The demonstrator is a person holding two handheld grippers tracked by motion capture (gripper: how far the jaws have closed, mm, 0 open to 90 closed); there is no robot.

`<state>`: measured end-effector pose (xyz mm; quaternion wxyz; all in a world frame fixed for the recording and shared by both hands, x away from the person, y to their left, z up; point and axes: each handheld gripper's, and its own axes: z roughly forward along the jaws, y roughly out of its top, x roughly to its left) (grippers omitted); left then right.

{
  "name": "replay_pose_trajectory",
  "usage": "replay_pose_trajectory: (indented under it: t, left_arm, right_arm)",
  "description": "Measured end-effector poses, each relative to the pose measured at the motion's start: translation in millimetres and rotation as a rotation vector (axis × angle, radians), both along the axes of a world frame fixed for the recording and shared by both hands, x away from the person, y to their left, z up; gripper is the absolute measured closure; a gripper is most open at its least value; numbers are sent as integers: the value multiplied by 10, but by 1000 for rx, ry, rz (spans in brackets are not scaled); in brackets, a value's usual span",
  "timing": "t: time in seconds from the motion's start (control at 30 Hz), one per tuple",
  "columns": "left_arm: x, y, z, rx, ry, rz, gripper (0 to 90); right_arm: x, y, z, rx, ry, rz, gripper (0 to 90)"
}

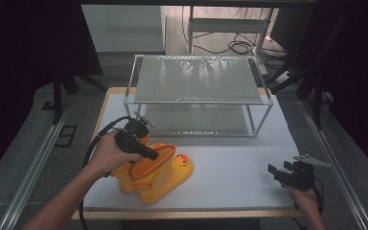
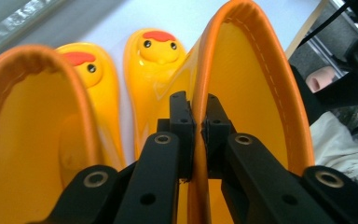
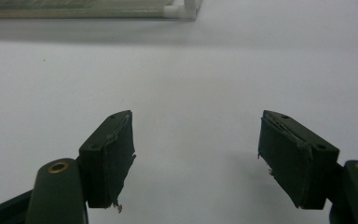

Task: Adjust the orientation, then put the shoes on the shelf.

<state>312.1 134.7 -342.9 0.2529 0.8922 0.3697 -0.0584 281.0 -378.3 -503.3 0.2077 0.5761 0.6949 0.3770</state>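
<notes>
Looking down from the high view, I saw my left tool (image 1: 146, 152) over two yellow duck boots (image 1: 155, 173) at the worktop's (image 1: 235, 163) front left. Its own view had it clenched on one boot's rim (image 2: 200, 93); a deeper bite seemed wise. My right tool (image 3: 196, 154) was released.

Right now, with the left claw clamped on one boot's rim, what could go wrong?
1. The left claw pinches only the thin rim of one boot, so it may slip or fold when lifted.
2. The other boot stands touching it and could get dragged or tipped.
3. The right claw is open over the bare table, too far to steady either.
</notes>
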Motion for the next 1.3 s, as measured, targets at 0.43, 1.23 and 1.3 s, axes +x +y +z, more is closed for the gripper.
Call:
replay_pose_trajectory:
  t: [0.43,1.23,1.3]
  left_arm:
    - [-52,21,-3,-5,-8,-3,704]
    - [-113,201,462,-155,-65,11,500]
    - [-129,235,487,-158,-67,11,488]
  right_arm:
    - [-1,7,3,-3,-6,5,265]
    - [-1,-6,-12,-4,4,4,264]
    - [0,-4,-5,-4,1,4,264]
